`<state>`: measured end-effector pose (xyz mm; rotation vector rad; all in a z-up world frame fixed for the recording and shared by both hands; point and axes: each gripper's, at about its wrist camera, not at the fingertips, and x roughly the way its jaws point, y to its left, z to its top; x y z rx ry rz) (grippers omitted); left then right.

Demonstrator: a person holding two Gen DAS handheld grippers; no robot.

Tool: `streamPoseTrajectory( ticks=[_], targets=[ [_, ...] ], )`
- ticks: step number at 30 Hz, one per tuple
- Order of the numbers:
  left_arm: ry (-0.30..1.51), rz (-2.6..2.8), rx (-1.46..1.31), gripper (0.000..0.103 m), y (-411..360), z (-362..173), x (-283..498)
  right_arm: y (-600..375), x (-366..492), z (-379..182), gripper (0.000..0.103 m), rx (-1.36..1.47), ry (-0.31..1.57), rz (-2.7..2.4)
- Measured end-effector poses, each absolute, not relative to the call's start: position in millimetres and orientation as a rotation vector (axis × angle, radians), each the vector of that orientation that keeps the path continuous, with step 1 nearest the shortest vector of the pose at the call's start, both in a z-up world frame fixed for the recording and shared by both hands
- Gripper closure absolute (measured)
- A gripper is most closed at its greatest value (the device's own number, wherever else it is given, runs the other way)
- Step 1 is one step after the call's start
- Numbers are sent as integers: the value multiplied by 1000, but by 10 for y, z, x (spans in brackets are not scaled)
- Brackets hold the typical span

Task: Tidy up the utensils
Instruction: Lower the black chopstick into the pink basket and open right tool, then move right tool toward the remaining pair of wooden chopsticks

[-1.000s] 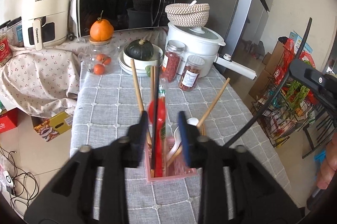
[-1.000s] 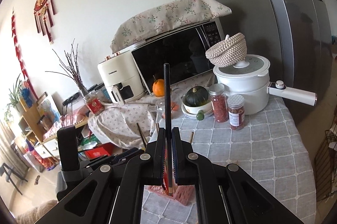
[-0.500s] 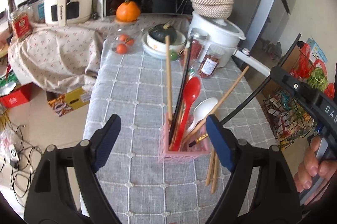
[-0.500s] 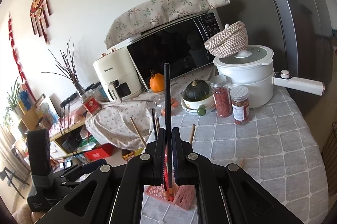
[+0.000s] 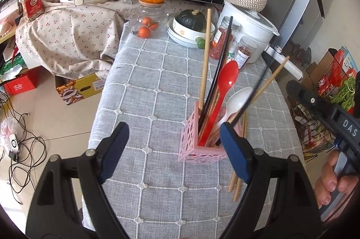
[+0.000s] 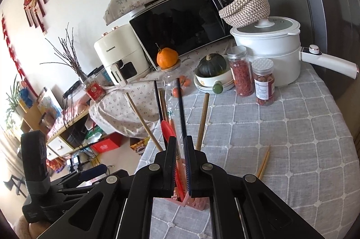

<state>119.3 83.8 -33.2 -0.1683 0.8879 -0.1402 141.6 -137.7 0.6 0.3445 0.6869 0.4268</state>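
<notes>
Chopsticks, spoons and a pink perforated utensil holder (image 5: 203, 150) fill the middle of the grey checked tablecloth (image 5: 146, 86). The left gripper (image 5: 174, 146) hangs above the cloth with its blue-padded jaws spread wide and nothing between them; the holder sits at about 2 o'clock from its midpoint, just behind the right-hand pad. Standing in the holder are a red spoon (image 5: 226, 86), a white spoon (image 5: 236, 101), black chopsticks (image 5: 221, 63) and wooden chopsticks (image 5: 206, 52). 2 more wooden chopsticks (image 5: 238, 180) lie flat on the cloth at 3 o'clock from the holder. The right gripper (image 6: 180, 160) stands over the holder, its jaws opening a narrow slit; a black chopstick (image 6: 181, 108) rises between them, and whether the pads touch it cannot be told. A hand (image 5: 333, 180) grips that tool's handle.
</notes>
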Motion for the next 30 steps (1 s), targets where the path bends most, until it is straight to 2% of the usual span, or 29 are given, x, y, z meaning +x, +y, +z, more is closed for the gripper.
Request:
streamPoseTrajectory(
  ticks=[4,6,10,14,23,30],
  targets=[
    [887,-150,-156,20,820,-381,1183,-1419,1360,66,77,366,674,454],
    [886,-150,-156,20,821,-393,1167,-1456,1314,113,58,366,661,463],
    [878,-139,-163,20,840,-430,1129,-1575,1211,204,45,350,623,452],
    [890,-143,-150,20,832,-506,1109,-1726,1167,181,26,321,612,385],
    [897,-190,-114,20,770,-604,1109,-2010,1356,-388,23,240,768,179],
    [946,-165,-96,20,753,-683,1142,-1965,1656,-1010,23,171,1002,60]
  ],
)
